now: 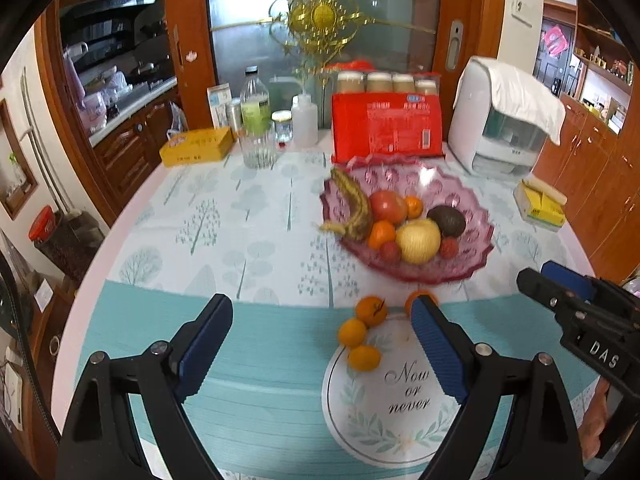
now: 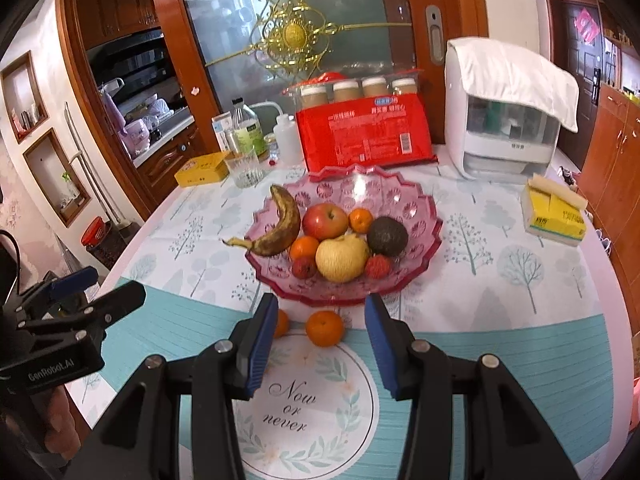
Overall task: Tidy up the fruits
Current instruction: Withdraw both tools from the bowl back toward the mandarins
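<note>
Starting with the left wrist view, we record the left gripper (image 1: 322, 344) with jaws wide apart, holding nothing, above the tablecloth (image 1: 248, 360). Between its fingers lie three loose oranges (image 1: 365, 334) in a cluster, touching one another; a fourth orange (image 1: 414, 300) peeks out at 1 o'clock, partly hidden by the right-side finger. At 12 o'clock from the cluster stands the pink glass bowl (image 1: 472, 256), containing a banana (image 1: 356, 208), an apple (image 1: 387, 206), a pear (image 1: 418, 240), an avocado (image 1: 448, 220), two small oranges and two red lychee-like fruits. At 3 o'clock the right gripper (image 1: 552, 288) enters the frame; whether its jaws are apart we cannot tell there.

In the right wrist view, we record the right gripper (image 2: 322, 340) with jaws spread, empty. One orange (image 2: 325, 328) sits between its fingers, on the table just short of the bowl (image 2: 424, 216); another orange (image 2: 282, 323) shows beside the left-side finger, half hidden. At 12 o'clock behind the bowl, a red package (image 2: 364, 140); at 2 o'clock, a white appliance (image 2: 504, 120) under a cloth; at 3 o'clock, a yellow tissue box (image 2: 556, 216).
</note>
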Motion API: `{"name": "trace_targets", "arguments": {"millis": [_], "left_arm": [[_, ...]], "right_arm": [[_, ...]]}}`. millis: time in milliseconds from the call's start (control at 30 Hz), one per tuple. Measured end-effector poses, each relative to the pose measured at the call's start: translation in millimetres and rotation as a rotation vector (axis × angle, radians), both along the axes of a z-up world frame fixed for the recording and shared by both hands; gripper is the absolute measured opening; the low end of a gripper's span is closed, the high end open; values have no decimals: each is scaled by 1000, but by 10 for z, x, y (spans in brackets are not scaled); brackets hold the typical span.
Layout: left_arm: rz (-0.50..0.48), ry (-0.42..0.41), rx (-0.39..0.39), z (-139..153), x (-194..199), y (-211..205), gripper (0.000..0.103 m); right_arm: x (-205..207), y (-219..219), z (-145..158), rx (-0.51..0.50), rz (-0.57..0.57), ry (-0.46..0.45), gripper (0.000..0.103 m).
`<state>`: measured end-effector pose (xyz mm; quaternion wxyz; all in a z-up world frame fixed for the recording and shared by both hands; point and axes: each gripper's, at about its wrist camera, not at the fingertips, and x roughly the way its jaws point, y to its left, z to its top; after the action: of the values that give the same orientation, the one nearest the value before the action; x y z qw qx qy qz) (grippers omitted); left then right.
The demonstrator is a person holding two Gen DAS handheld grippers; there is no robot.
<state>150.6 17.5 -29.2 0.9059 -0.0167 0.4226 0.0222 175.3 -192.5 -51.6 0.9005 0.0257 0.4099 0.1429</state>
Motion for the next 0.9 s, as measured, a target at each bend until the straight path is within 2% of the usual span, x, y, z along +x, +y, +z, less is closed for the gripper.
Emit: {"name": "trace_targets", "arguments": {"millis": [400,700,900], "left_arm": [[-7,142,-86,-748,190,142,90],[-94,190,-106,-1113,581,70,90],[-145,207,-108,-1240,765,23,90]], "right_arm": [[126,161,-575,0,22,109,46],[394,283,-1024,-14,18,159,46],[544,349,-1294,-34,6,174,46]]}}
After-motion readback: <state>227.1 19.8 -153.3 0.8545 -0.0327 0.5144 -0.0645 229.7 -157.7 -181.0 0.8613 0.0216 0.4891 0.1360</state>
